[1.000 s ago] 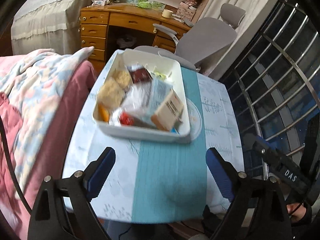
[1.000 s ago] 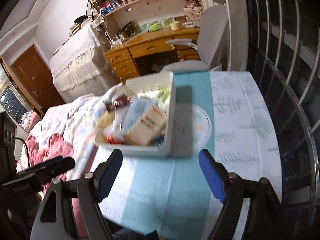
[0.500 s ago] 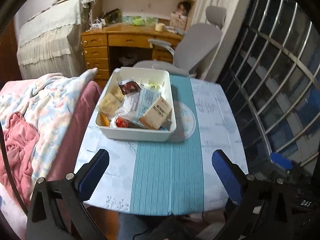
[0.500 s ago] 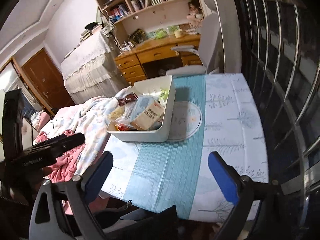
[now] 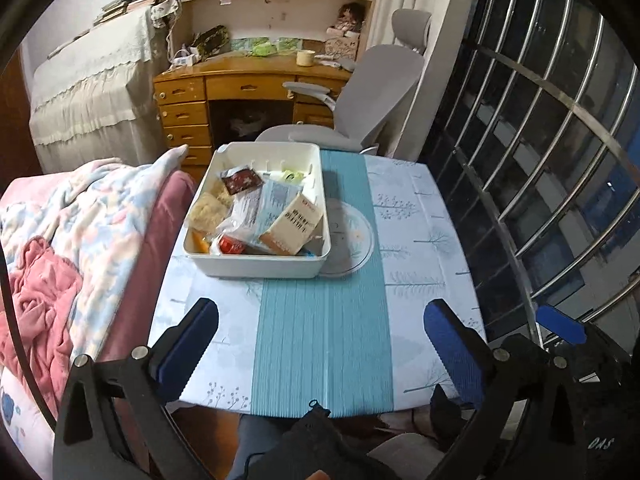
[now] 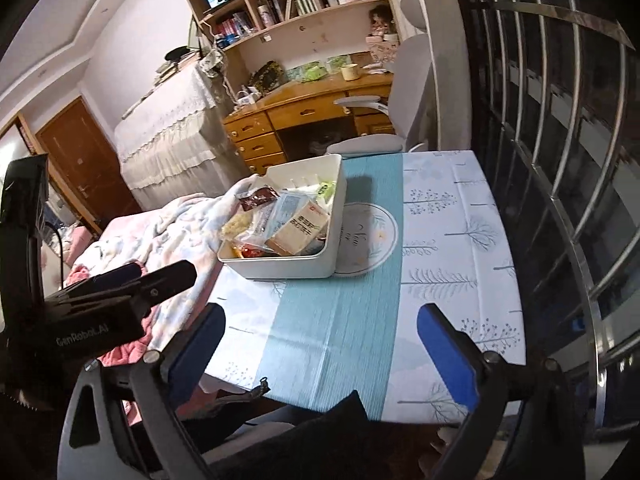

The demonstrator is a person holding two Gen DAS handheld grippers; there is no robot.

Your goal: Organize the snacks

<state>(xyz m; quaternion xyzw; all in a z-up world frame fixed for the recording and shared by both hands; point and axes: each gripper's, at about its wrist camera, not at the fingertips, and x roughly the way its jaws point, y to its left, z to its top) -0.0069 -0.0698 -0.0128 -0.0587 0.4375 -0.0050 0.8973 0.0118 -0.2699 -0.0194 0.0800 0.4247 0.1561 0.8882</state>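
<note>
- A white rectangular plastic bin [image 5: 256,268] sits on the far left part of a small table covered with a pale tree-print cloth [image 5: 420,240], heaped with mixed snack packets [image 5: 260,208]; a tan carton with dark lettering [image 5: 294,226] leans on top of the pile.
- The bin's right wall overlaps a round printed mat [image 5: 356,240] on the cloth's teal centre stripe [image 5: 324,340], while its left wall runs close to the table's left edge, just beside a pink and pale-blue blanket [image 5: 80,240].
- The left gripper [image 5: 320,340] hangs over the near table edge, well back from the bin, blue pads spread wide with only cloth between them.
- The right gripper [image 6: 320,340] does likewise, jaws wide and empty; both sets have just been opening.
- Nothing lies loose on the cloth, so the gathering looks finished, the hands apparently parked clear.
- Open room lies on the right half and near strip of the table; a barred window [image 5: 560,160] hems the right, a grey office chair [image 5: 360,100] the far end.
</note>
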